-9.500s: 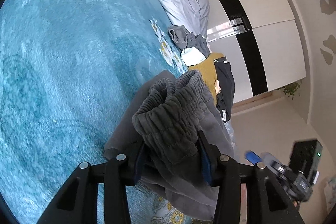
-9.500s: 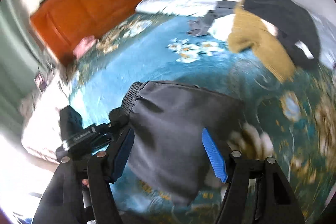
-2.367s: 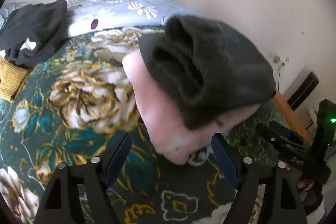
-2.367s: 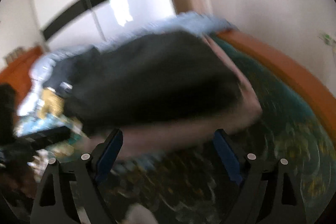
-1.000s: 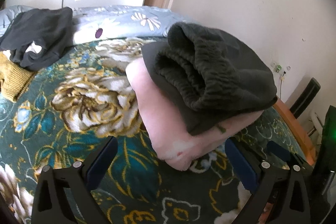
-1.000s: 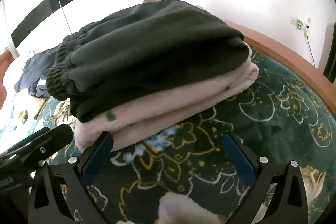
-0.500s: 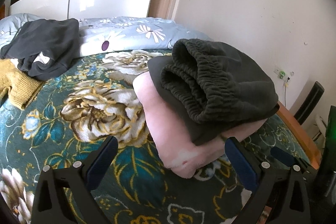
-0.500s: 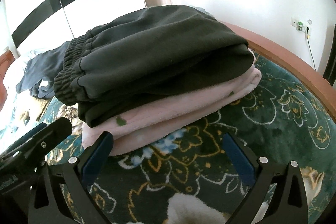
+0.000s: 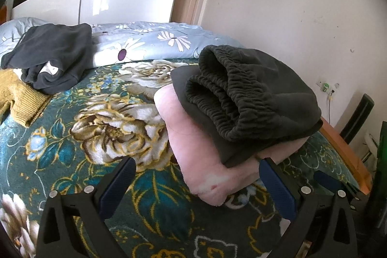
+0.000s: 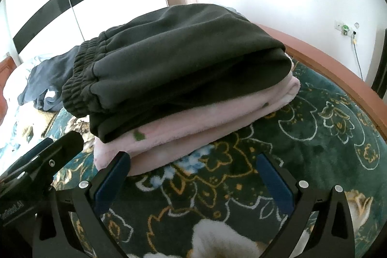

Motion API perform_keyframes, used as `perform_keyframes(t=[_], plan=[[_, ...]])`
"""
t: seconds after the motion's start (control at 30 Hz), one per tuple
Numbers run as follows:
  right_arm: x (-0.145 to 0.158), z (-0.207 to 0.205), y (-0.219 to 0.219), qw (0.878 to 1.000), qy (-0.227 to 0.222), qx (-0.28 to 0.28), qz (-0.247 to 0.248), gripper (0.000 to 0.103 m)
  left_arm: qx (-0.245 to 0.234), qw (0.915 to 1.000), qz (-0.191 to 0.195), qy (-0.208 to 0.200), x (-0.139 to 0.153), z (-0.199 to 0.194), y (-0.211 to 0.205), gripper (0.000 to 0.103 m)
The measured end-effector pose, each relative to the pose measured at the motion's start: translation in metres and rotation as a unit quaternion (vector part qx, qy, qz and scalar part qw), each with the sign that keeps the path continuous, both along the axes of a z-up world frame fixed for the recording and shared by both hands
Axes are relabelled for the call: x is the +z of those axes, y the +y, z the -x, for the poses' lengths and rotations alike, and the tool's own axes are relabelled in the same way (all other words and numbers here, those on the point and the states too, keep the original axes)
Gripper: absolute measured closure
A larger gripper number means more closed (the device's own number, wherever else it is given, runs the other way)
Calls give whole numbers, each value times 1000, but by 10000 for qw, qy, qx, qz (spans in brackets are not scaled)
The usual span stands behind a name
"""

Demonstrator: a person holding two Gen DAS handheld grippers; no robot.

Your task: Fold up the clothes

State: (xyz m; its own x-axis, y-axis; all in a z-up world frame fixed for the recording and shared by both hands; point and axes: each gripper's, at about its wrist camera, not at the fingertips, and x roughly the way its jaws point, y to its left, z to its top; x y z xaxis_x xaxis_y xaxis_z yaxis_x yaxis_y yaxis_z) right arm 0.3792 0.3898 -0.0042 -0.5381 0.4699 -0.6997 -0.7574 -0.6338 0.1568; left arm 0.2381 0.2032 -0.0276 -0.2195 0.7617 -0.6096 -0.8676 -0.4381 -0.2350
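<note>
Folded grey pants [image 10: 179, 59] sit stacked on the pink garment [image 10: 217, 117]; both my tools, left [image 9: 196, 183] and right [image 10: 193, 175], gape empty beside it. Next I fetch the black garment [image 9: 53, 59] beyond that stack.

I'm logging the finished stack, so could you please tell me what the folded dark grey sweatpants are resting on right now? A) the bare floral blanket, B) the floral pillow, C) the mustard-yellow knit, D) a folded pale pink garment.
D: the dark grey sweatpants lie on top of a folded pale pink garment, which itself sits on the floral blanket.
</note>
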Motion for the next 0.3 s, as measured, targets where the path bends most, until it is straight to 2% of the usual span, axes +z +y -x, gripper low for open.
perform_keyframes(t=[0.3], plan=[[10,-12,1,10000,-7,-7,-44,0,82,9999,-90,102,0,-2,-3,0]])
